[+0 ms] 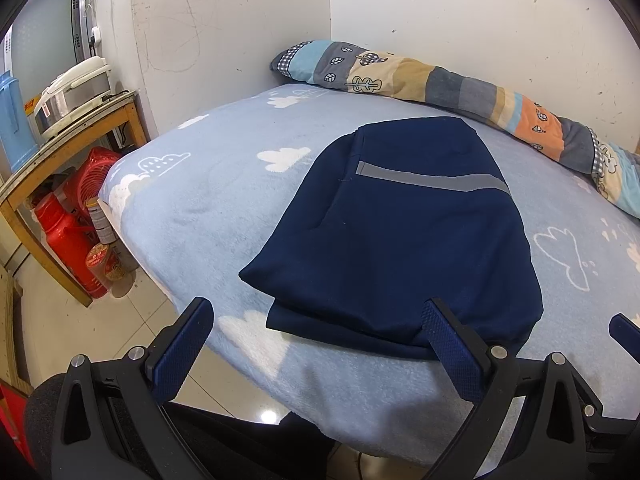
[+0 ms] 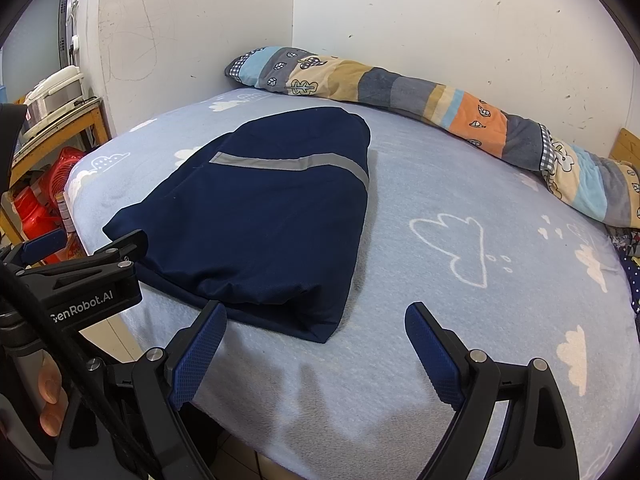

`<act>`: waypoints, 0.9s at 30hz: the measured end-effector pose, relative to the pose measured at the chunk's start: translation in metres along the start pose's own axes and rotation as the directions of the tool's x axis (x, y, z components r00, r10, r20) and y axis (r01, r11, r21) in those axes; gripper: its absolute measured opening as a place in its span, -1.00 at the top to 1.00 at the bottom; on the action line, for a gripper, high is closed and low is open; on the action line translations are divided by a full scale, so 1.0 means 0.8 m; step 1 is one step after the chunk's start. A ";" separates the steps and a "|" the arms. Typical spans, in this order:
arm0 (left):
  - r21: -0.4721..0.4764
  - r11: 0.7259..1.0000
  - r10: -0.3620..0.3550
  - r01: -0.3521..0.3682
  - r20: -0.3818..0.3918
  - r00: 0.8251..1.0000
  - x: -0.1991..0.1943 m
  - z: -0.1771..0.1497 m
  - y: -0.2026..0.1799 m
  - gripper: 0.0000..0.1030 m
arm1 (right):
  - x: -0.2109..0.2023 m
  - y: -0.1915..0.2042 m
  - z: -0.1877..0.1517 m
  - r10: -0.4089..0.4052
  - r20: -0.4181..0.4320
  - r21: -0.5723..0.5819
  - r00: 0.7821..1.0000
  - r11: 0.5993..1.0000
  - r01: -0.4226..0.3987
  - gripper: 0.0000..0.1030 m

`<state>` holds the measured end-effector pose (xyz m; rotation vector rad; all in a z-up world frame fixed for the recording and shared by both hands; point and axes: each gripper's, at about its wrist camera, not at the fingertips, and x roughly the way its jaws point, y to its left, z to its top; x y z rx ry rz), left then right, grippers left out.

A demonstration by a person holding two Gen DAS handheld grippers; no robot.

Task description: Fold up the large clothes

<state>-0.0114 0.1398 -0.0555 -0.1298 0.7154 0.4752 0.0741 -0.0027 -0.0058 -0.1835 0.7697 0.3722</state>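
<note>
A dark navy garment [image 1: 400,236] with a grey reflective stripe [image 1: 432,180] lies folded into a compact stack on the light blue bed [image 1: 224,200]. In the right wrist view the same garment [image 2: 256,220] sits left of centre. My left gripper [image 1: 320,312] is open at the bed's near edge, its right finger [image 1: 452,344] just in front of the garment's hem. My right gripper [image 2: 316,316] is open too, hovering before the garment's near right corner with nothing between its fingers. The left gripper's body [image 2: 80,280] shows at the left of the right wrist view.
A rolled patchwork quilt [image 2: 440,108] lies along the far wall. Left of the bed stands a wooden table [image 1: 68,148] with a rice cooker [image 1: 72,92]; red containers [image 1: 68,236] sit beneath it on the tiled floor. Open bedsheet lies right of the garment.
</note>
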 end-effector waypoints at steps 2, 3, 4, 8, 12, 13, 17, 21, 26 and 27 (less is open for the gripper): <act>0.001 1.000 -0.001 0.001 -0.001 1.000 0.000 0.000 0.000 -1.00 | 0.000 0.000 0.000 -0.002 0.001 0.001 1.000 1.000 0.002 -0.82; 0.001 1.000 0.001 -0.001 -0.001 1.000 0.000 0.000 0.000 -1.00 | 0.000 0.000 0.000 -0.002 0.001 0.001 1.000 1.000 0.002 -0.82; 0.001 1.000 0.001 -0.001 0.000 1.000 0.000 0.000 0.000 -1.00 | 0.000 0.000 0.000 -0.001 0.000 0.001 1.000 1.000 0.001 -0.82; -0.001 1.000 0.001 -0.001 0.003 1.000 0.000 0.000 0.000 -1.00 | 0.000 0.000 0.000 -0.001 0.001 0.000 1.000 1.000 0.001 -0.82; -0.001 1.000 0.001 -0.001 0.002 1.000 0.000 0.000 -0.001 -1.00 | 0.000 0.000 0.000 -0.001 0.000 0.000 1.000 1.000 0.001 -0.82; -0.001 1.000 0.001 -0.001 0.003 1.000 0.000 0.000 -0.001 -1.00 | 0.000 0.000 0.000 -0.003 0.001 0.000 1.000 1.000 0.003 -0.82; -0.002 1.000 0.002 -0.002 0.004 1.000 -0.001 -0.001 -0.001 -1.00 | 0.000 0.001 0.000 -0.005 0.003 0.000 1.000 1.000 0.005 -0.82; -0.003 1.000 0.020 -0.020 -0.007 1.000 -0.002 -0.002 -0.001 -1.00 | -0.001 0.002 0.001 -0.006 0.004 0.000 1.000 1.000 0.006 -0.82; -0.019 0.999 0.030 -0.030 -0.023 0.999 -0.006 -0.003 0.002 -0.98 | -0.002 0.001 0.000 -0.005 0.008 0.000 1.000 1.000 0.005 -0.82; -0.015 1.000 0.022 -0.023 -0.026 0.999 -0.006 -0.004 0.001 -0.98 | -0.002 0.001 0.000 -0.004 0.008 0.001 1.000 1.000 0.004 -0.82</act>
